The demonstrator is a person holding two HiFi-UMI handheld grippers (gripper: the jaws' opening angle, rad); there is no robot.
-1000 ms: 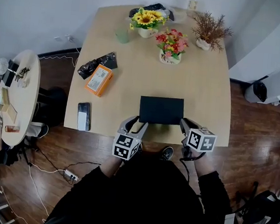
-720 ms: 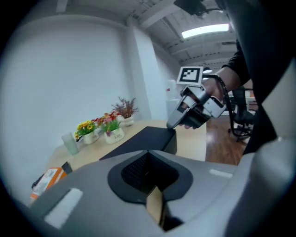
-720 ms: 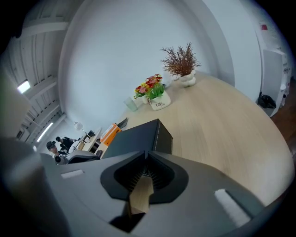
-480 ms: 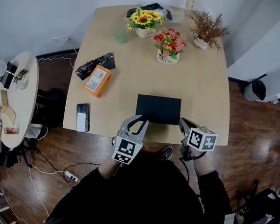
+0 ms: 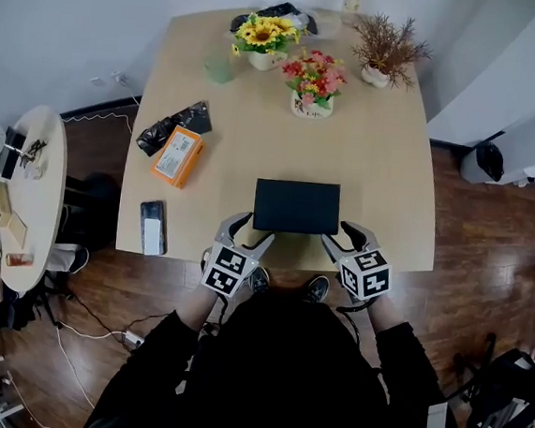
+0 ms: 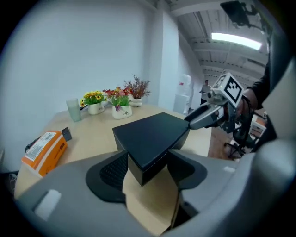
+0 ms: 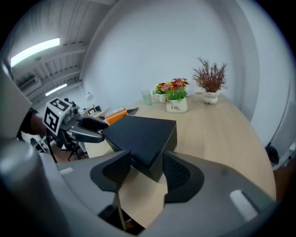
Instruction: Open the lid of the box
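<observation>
Black and flat, the box (image 5: 296, 206) lies at the near edge of the worktop (image 5: 384, 173), about in the middle, just in front of the person. Its lid is down and sits level all around; I see no gap at the rim, so I judge that the opening has not begun.

The left gripper (image 5: 247, 232) stands at the near left corner of the box. Its jaws are spread, and this corner pokes in between them. The right gripper (image 5: 339, 236) stands the same way at the near right corner, also unclenched around the corner. Whether the pads already press on the sides I cannot tell.

What is left is all of the task: to catch the lid and lift it while the base stays down.

Around the box the worktop is quite free. A phone (image 5: 151, 226) and an orange packet (image 5: 177, 155) lie well apart to the left, with a black bag (image 5: 172, 126) beside the packet. Three flower pots (image 5: 311, 79) and a green cup (image 5: 220, 65) stand at the far end. Nothing is in the way of the lid, I think.
</observation>
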